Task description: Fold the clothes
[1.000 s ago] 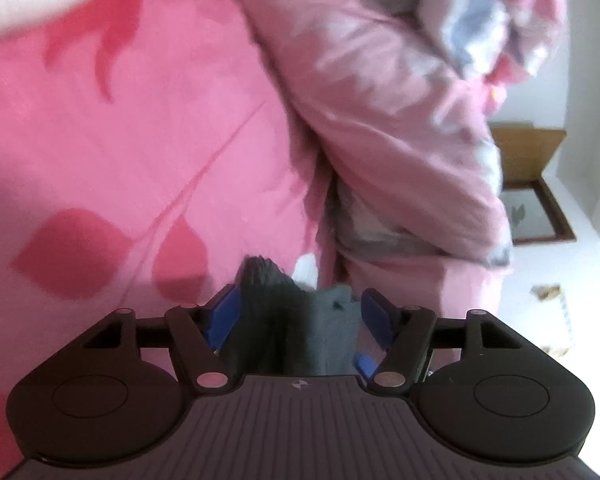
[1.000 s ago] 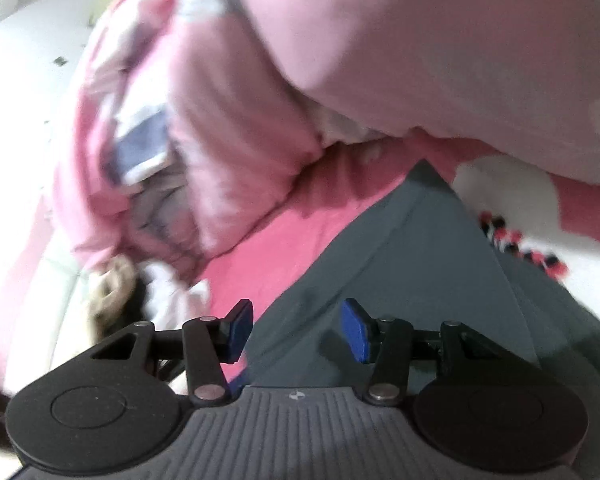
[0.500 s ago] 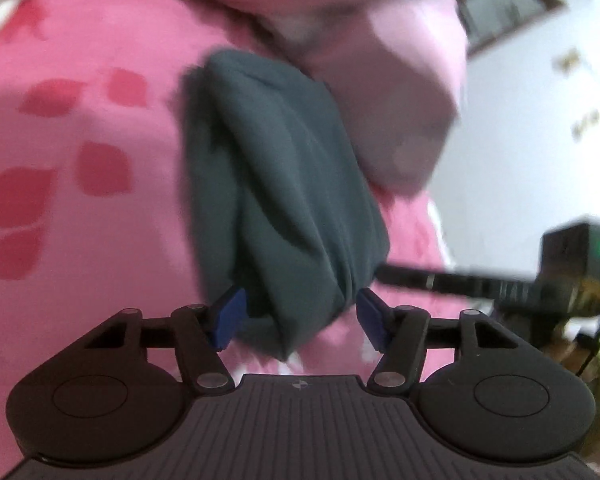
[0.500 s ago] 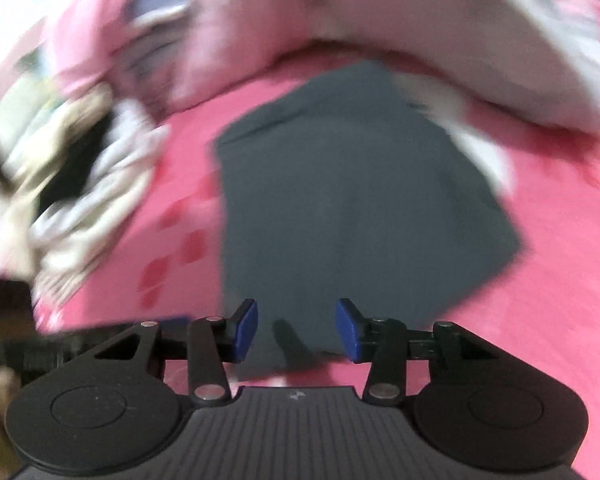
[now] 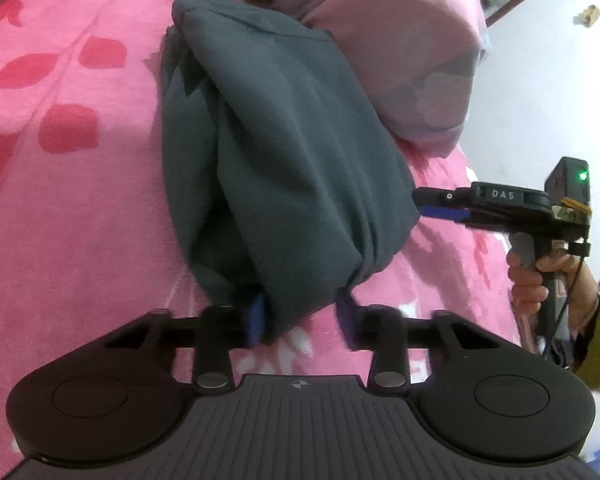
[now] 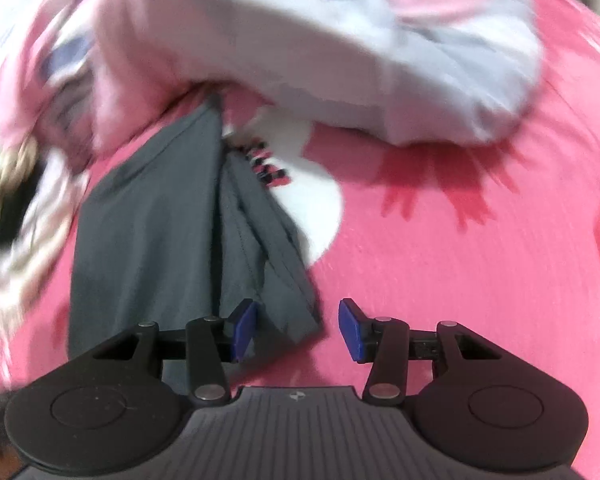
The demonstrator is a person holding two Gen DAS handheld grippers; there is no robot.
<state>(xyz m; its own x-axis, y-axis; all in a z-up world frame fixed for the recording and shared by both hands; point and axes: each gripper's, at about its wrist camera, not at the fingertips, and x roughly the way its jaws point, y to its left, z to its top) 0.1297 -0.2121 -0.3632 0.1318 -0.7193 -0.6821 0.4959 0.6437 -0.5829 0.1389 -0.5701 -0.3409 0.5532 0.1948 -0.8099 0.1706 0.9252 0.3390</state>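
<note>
A dark grey garment [image 5: 284,152] lies folded lengthwise on the pink bedspread [image 5: 80,200]. Its near end is bunched between the blue pads of my left gripper [image 5: 302,320], which is shut on it. In the right wrist view the same garment [image 6: 148,232] runs away from me in a long strip. Its layered near corner sits between the fingers of my right gripper [image 6: 298,330], close to the left pad, with a gap to the right pad; this gripper is open. From the left wrist view, the right gripper [image 5: 422,204] has its tips against the garment's right edge.
A bulky pink and grey quilt [image 5: 400,52] is heaped just beyond the garment, also blurred as the quilt [image 6: 340,52]. A blurred pile of other clothes [image 6: 16,184] lies at the left. A hand [image 5: 540,276] with a green sleeve holds the right gripper. White floor [image 5: 540,92] lies past the bed's edge.
Both views have swung down onto the garment lying on the bed. The left gripper's fingers have drawn closer together around the bunched end. The right gripper's opening is about the same.
</note>
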